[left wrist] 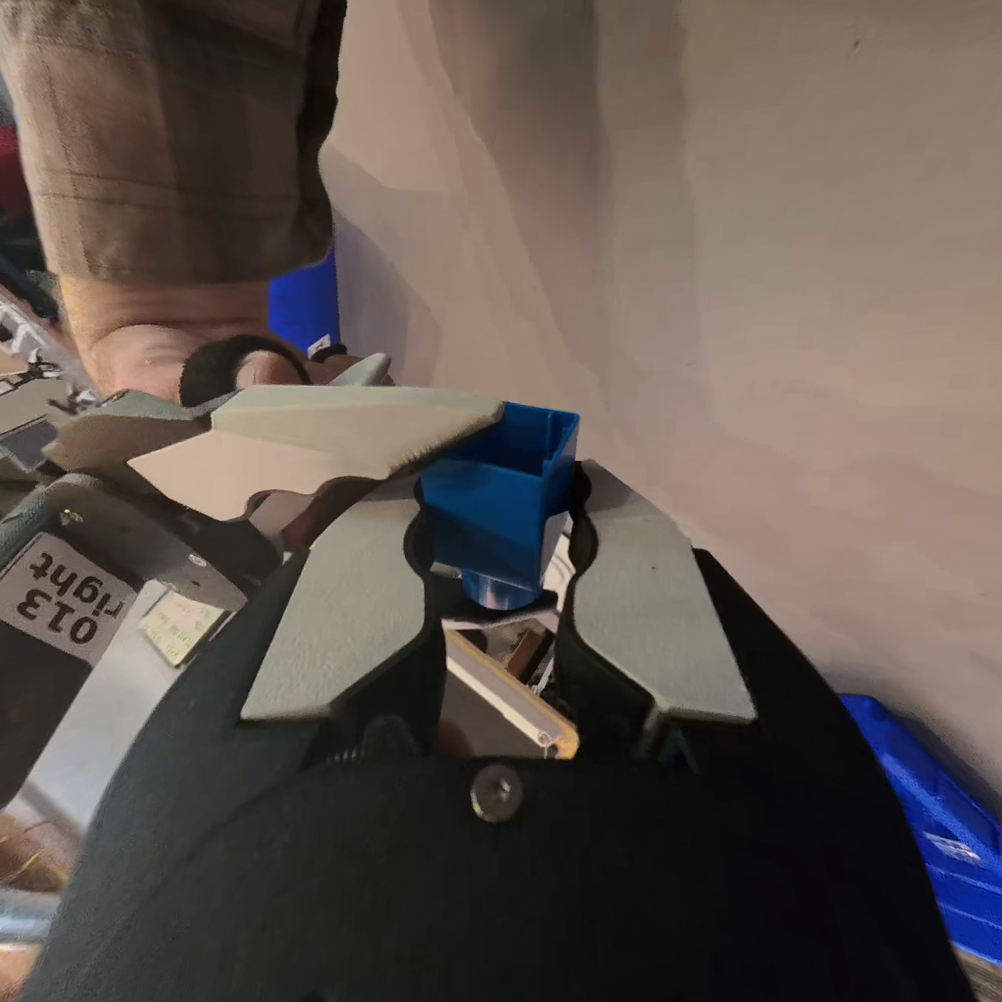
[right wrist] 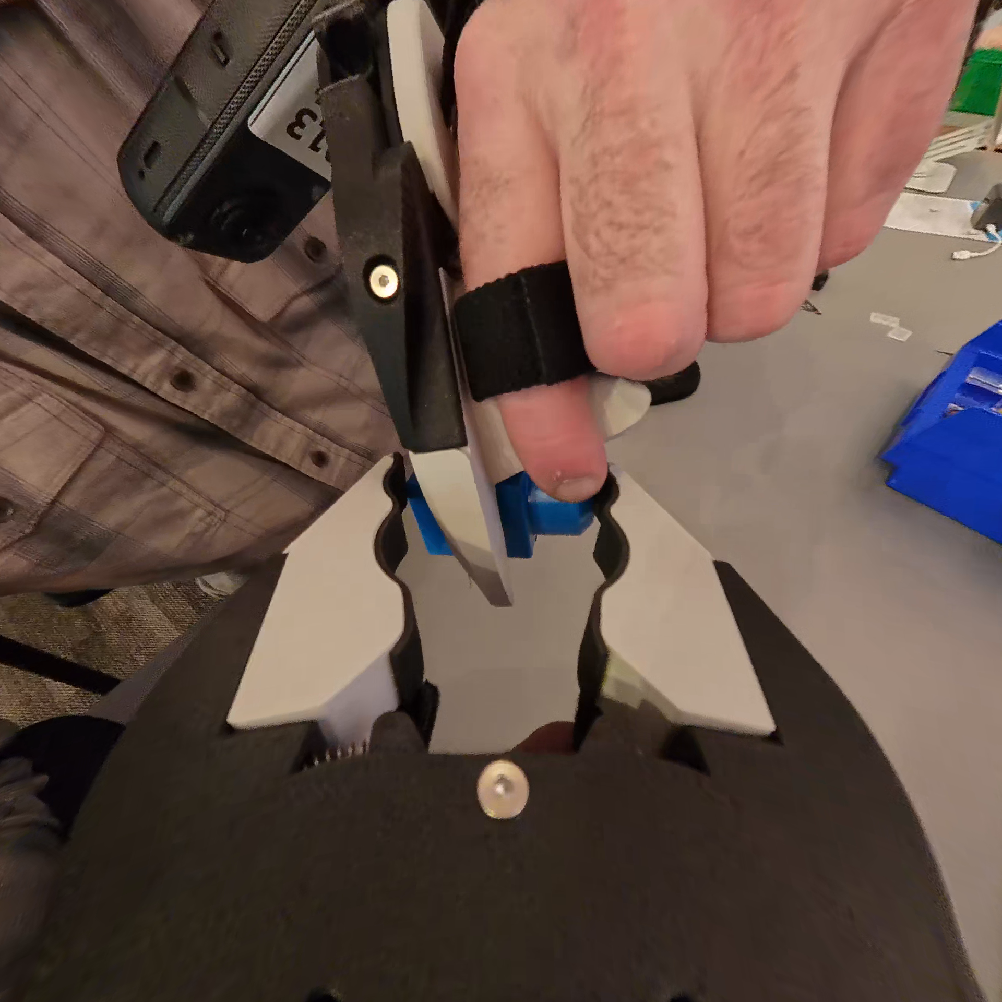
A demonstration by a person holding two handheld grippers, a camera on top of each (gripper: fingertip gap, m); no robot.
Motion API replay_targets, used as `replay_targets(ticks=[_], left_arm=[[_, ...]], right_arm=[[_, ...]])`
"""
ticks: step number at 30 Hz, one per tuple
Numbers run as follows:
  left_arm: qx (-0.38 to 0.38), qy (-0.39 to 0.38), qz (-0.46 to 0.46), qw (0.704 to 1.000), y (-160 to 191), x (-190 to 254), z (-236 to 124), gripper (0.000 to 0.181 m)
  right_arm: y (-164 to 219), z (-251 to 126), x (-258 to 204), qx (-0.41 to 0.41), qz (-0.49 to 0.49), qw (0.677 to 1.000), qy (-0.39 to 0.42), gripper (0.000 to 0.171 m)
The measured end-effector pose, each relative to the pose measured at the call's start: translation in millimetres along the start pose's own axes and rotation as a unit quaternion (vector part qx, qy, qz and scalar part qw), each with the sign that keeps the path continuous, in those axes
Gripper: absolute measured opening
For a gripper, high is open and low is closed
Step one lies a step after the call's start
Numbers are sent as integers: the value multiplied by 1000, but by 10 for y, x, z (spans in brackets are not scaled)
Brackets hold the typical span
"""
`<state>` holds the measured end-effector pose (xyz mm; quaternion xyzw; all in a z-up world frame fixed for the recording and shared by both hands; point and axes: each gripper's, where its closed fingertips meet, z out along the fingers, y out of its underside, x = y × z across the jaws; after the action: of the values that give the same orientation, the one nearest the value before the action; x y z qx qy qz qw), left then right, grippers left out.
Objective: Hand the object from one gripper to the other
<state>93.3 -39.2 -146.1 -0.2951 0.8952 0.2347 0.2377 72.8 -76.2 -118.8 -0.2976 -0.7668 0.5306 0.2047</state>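
The object is a small blue plastic cup [left wrist: 488, 504] with a square open top and a round stub at its base. My left gripper [left wrist: 501, 520] is shut on its sides. The other gripper's grey finger [left wrist: 325, 434] comes in from the left and lies over the cup's rim. In the right wrist view the cup [right wrist: 558, 515] lies crosswise between my right gripper's [right wrist: 501, 509] tips, and their pads touch its two ends. The left gripper's white finger [right wrist: 477, 531] crosses in front of the cup and hides its middle. Both grippers are held in the air.
A person's hand [right wrist: 650, 190] with a black finger strap holds the left gripper, close to a brown shirt [right wrist: 135, 379]. A blue bin [right wrist: 954, 461] stands on the grey table [right wrist: 759, 569] to the right and also shows in the left wrist view [left wrist: 949, 813]. The tips of both grippers are at nearly the same place.
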Motion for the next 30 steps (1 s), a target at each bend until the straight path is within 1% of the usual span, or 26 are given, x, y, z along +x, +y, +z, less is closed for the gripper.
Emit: replay_targets(ticks=[2, 5, 7, 8, 11, 13, 17, 20, 23, 28, 30], left_arm=[[-13, -20, -2, 1000, 50, -31, 13, 47], [-39, -59, -24, 997, 219, -139, -18, 46], [-60, -86, -51, 993, 371, -219, -62, 47], [-76, -106, -60, 990, 470, -272, -90, 46], [-135, -175, -95, 971, 813, -427, -209, 47], [-164, -230, -112, 953, 994, -530, -307, 47], [-185, -313, -146, 920, 1176, -691, -472, 46], [-206, -338, -152, 906, 1255, -749, -524, 46], [-227, -341, -156, 899, 1322, -759, -518, 46], [-281, -340, -150, 885, 1477, -749, -500, 46], [-302, -339, -145, 879, 1547, -752, -495, 46]], right_arm=[[-14, -29, 47, 3, -3, 1000, 16, 68], [-128, -133, 189, 30, -6, 997, 66, 68], [-220, -239, 336, 52, -10, 992, 115, 77], [-264, -300, 397, 65, -10, 989, 135, 77], [-412, -519, 591, 120, 4, 974, 191, 77], [-488, -628, 672, 159, 19, 965, 207, 76], [-635, -770, 841, 245, 32, 940, 235, 80], [-702, -820, 954, 287, 39, 921, 260, 83], [-738, -817, 1009, 305, 41, 911, 275, 82], [-751, -825, 1098, 309, 52, 899, 305, 65], [-738, -827, 1156, 306, 66, 893, 322, 62]])
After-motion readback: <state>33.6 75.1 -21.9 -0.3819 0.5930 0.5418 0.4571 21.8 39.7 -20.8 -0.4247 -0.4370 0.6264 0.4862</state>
